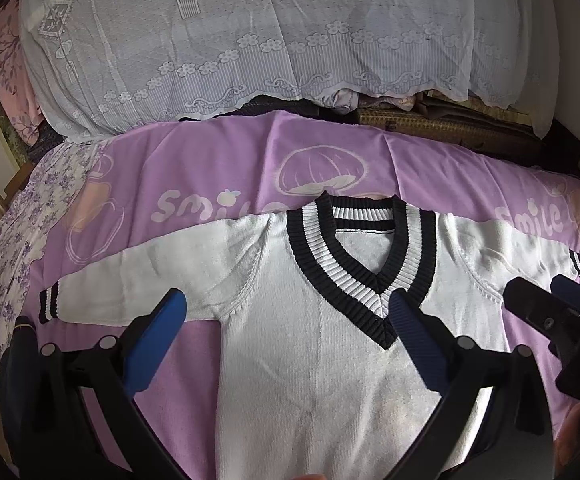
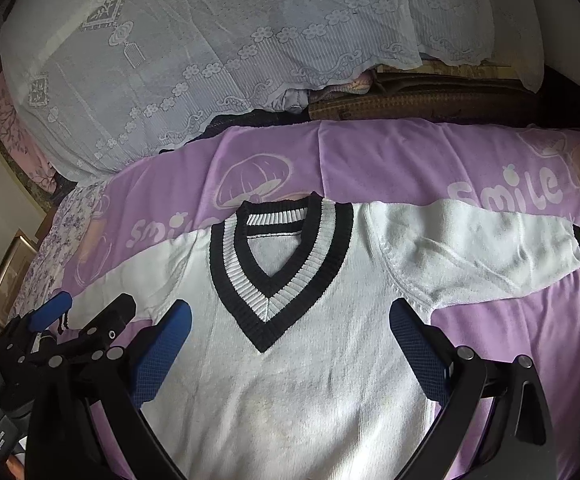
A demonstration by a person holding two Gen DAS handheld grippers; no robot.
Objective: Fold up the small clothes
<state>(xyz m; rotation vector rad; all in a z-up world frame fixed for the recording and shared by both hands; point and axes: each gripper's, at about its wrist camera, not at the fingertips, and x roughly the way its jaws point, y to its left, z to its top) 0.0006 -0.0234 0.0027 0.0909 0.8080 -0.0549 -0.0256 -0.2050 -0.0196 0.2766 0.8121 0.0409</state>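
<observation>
Left wrist view shows the white sweater [image 1: 310, 340] flat across the purple bedspread [image 1: 217, 160], sleeves stretched sideways, left gripper [image 1: 287, 328] and right gripper [image 2: 290, 336] fingers both wide, hovering over its lower-frame body.

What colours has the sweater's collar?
Black and white stripes on the collar; right wrist view shows it best.
</observation>
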